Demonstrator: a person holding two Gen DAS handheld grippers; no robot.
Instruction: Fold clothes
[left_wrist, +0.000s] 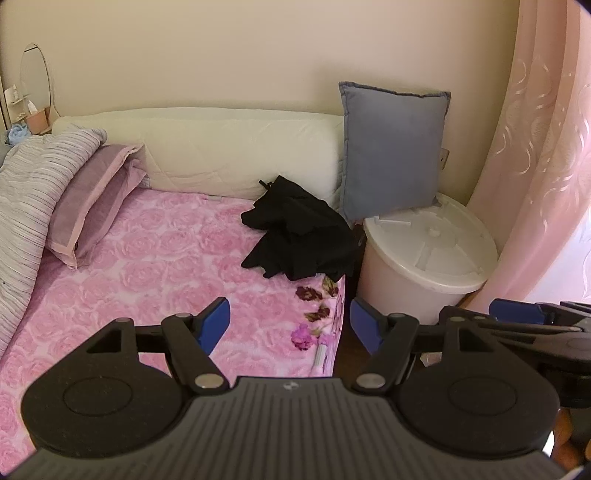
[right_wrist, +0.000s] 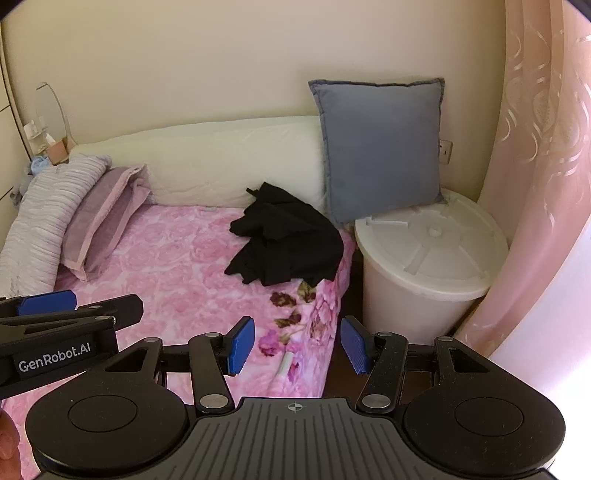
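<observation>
Where black clothes lie, pink bed, curtain

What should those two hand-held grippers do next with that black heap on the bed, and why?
Probably move both forward to the black clothes. The heap lies crumpled at the far corner of the pink bed, unfolded. The left hand-held gripper and right hand-held gripper are both open, empty and short of it, so nothing can be spread or folded until they reach it.

Legible text, one item: "GenRobot.AI", white lettering on the black body of the left gripper, at nine o'clock in the right wrist view.
</observation>
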